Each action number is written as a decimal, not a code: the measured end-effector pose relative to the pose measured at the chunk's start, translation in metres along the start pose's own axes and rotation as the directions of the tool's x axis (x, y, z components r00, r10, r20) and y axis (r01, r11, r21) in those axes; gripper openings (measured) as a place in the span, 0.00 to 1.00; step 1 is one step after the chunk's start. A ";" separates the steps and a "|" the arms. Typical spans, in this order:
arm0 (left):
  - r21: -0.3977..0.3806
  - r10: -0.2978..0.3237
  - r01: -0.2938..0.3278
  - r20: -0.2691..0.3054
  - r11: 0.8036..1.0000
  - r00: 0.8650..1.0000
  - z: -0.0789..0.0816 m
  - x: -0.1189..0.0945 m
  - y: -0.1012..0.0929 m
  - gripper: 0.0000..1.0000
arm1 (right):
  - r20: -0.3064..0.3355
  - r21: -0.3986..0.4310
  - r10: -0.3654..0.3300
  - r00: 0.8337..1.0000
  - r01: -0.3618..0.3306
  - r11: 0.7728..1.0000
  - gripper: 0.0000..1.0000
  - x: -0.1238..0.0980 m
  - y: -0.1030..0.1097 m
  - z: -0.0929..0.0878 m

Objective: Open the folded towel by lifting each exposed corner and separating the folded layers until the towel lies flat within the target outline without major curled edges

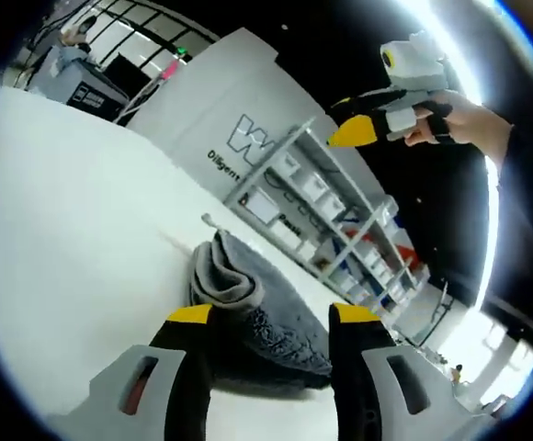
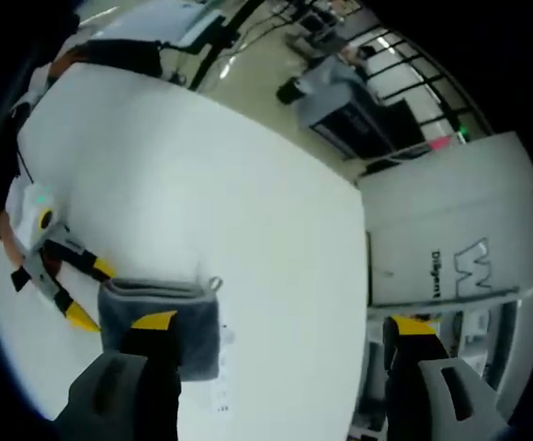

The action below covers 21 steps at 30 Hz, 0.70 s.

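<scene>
The towel (image 1: 253, 312) is grey and still bunched in folds, lying on the white table (image 1: 73, 239); in the left gripper view it sits just ahead of the left gripper (image 1: 271, 317), between the two yellow-tipped jaws, which stand spread apart and grasp nothing; one rolled edge of the cloth humps up nearest the left jaw; in the right gripper view the towel (image 2: 161, 317) looks like a tidy folded square with a small hanging loop (image 2: 215, 283) at one corner, and the left gripper (image 2: 81, 294) comes in from the left edge, its tips just beside the cloth; the right gripper (image 2: 285, 322) is held well above the table, jaws wide and empty; a hand (image 1: 455, 119) carries it high in the left gripper view; behind the table stand a white panel (image 1: 221, 101) with lettering and metal shelving (image 1: 340, 220) with bins
</scene>
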<state>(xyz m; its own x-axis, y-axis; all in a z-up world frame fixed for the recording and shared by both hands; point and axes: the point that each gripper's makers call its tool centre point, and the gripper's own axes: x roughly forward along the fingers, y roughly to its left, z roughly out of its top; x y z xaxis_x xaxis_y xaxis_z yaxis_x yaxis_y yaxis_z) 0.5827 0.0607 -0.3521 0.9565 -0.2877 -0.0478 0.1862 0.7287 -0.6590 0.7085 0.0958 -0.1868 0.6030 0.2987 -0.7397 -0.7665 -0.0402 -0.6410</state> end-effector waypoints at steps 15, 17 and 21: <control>-0.020 0.026 -0.026 -0.018 0.999 1.000 -0.003 0.010 0.006 0.29 | -0.177 0.398 0.104 0.979 -0.026 0.917 0.90 0.072 0.044 -0.033; -0.026 0.030 -0.030 -0.018 0.999 0.999 0.000 0.013 0.010 0.26 | -0.190 0.472 0.107 0.976 -0.005 0.882 0.90 0.079 0.044 -0.038; -0.012 0.038 -0.038 -0.020 0.999 0.999 0.000 0.014 0.013 0.23 | -0.200 0.542 0.101 0.975 0.025 0.840 0.89 0.093 0.042 -0.043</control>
<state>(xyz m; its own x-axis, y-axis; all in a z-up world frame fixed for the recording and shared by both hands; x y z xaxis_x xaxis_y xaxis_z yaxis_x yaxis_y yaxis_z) 0.5989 0.0660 -0.3617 0.9581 -0.2724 -0.0880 0.1470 0.7319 -0.6654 0.7415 0.0809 -0.2910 0.5547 0.0961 -0.8265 -0.7489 0.4905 -0.4457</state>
